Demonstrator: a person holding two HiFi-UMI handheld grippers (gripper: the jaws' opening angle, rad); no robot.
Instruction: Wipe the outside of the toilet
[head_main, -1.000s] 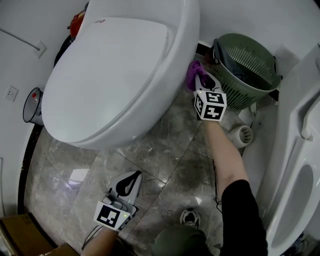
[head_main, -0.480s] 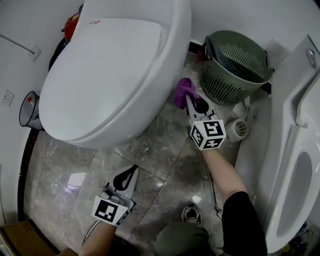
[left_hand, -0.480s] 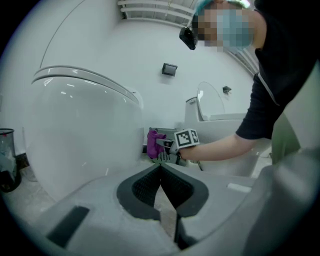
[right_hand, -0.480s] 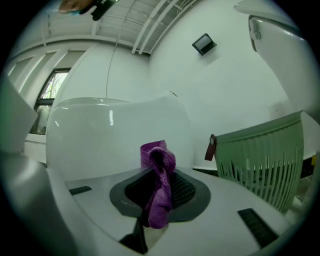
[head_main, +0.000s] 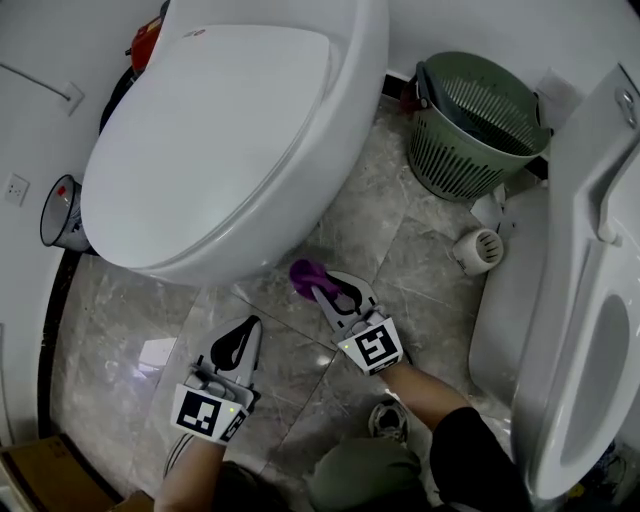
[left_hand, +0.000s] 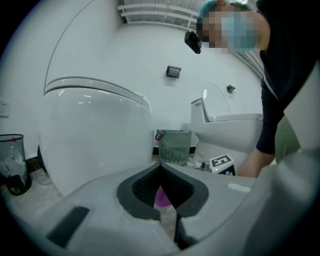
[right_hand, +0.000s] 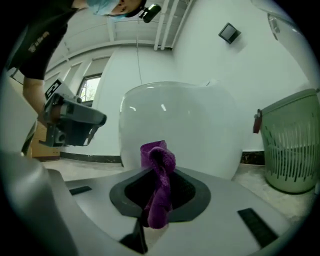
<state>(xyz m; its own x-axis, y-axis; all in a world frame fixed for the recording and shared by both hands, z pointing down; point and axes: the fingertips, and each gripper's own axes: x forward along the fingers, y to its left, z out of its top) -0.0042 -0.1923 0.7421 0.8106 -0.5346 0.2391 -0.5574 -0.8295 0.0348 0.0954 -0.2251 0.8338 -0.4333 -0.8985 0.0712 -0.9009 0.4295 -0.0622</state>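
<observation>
Right gripper (head_main: 322, 292): my jaws pinch a nubby purple cloth (head_main: 304, 272).
Left gripper (head_main: 248, 326): jaws closed, empty.
Toilet (head_main: 230, 130): glossy, rounded white.

The toilet (head_main: 220, 130) is white and glossy, a rounded bowl with its lid shut flat over the seat. The purple cloth (head_main: 305, 273) (a small, nubby rag) is bunched and pinched between the closed jaws of the right gripper (head_main: 322, 292), its top curling above them and its tail hanging below. It sits low, just before the bowl's front; contact with the porcelain cannot be told.
</observation>
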